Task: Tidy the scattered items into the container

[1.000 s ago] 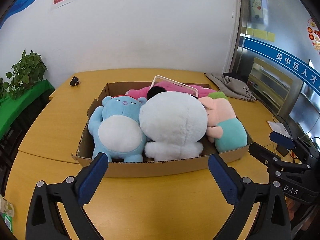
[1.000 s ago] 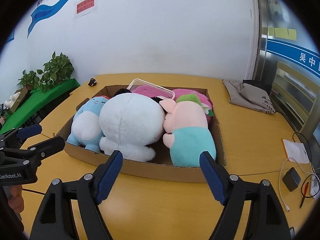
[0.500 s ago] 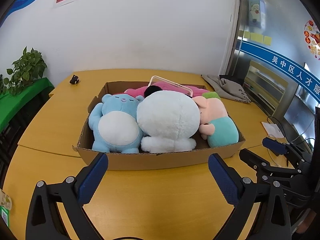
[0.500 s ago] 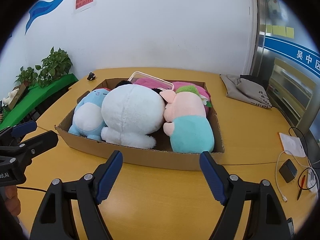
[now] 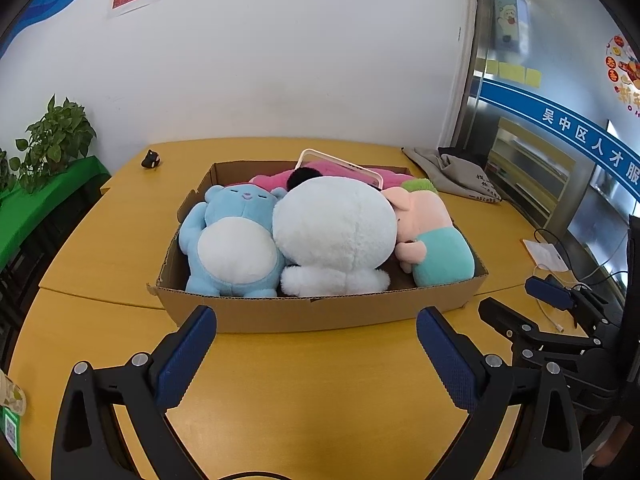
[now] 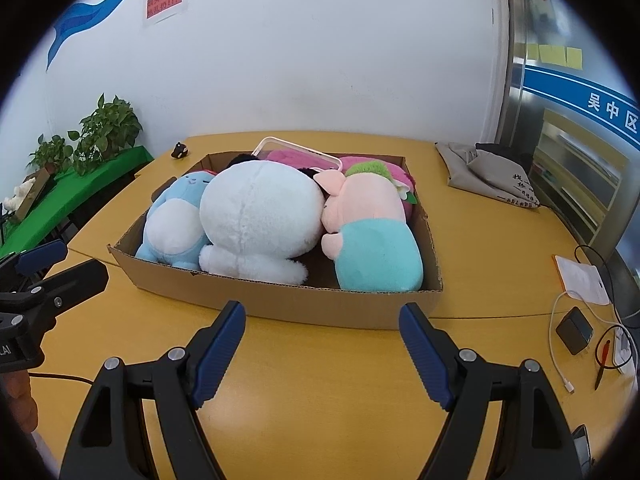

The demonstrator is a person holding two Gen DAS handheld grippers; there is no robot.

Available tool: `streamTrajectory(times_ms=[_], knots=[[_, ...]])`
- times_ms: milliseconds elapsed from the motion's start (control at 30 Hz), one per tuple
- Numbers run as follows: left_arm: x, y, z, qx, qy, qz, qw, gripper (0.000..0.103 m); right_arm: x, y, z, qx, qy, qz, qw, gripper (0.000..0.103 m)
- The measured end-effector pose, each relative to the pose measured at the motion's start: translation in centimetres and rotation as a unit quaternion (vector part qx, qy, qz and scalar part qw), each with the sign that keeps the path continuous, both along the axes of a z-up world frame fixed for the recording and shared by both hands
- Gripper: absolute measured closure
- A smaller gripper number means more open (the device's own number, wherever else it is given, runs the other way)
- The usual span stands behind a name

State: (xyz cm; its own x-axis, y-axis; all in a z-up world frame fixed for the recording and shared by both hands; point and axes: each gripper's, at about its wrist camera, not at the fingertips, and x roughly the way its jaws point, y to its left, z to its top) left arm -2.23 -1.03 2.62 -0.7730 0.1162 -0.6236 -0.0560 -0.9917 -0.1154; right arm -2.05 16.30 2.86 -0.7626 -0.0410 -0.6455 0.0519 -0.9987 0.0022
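Our left gripper [image 5: 316,354] sits at the bottom of the left wrist view with its blue-padded fingers [image 5: 186,356] spread wide and nothing between them, above bare yellow table [image 5: 320,400]. Our right gripper [image 6: 322,354] looks the same at the bottom of the right wrist view: jaws wide apart, holding nothing, over the tabletop.

Just above the fingertips, in the middle of both frames, we see the cardboard box [image 5: 320,314] resting on the table. Inside it, side by side along the near wall, lie a blue plush bear [image 5: 234,244] at the left, a big white plush [image 5: 334,240] in the middle touching it, and a pink plush with a teal body [image 5: 434,246] at the right. Behind them, pink fabric [image 5: 272,179] and a thin white frame [image 5: 340,166] fill the far part of the box.

At the right of the left wrist view, grey cloth [image 5: 460,174] lies on the table near the glass door. A small dark object [image 5: 150,159] sits on the table at the upper left, beyond the box. Green potted plants [image 6: 106,128] stand at the left edge of the right wrist view, while a white cable [image 6: 560,344] and a black charger [image 6: 574,330] lie at the lower right.
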Motion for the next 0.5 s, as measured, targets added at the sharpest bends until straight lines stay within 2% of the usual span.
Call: streamTrajectory(times_ms=[300, 500], knots=[[0.35, 0.15, -0.31, 0.005, -0.002, -0.008, 1.0, 0.001, 0.2, -0.15, -0.28, 0.001, -0.005, 0.0, 1.0, 0.024], [0.38, 0.35, -0.61, 0.0, -0.005, 0.004, 1.0, 0.001, 0.21, -0.19, -0.63, 0.0, -0.008, 0.001, 1.0, 0.024]])
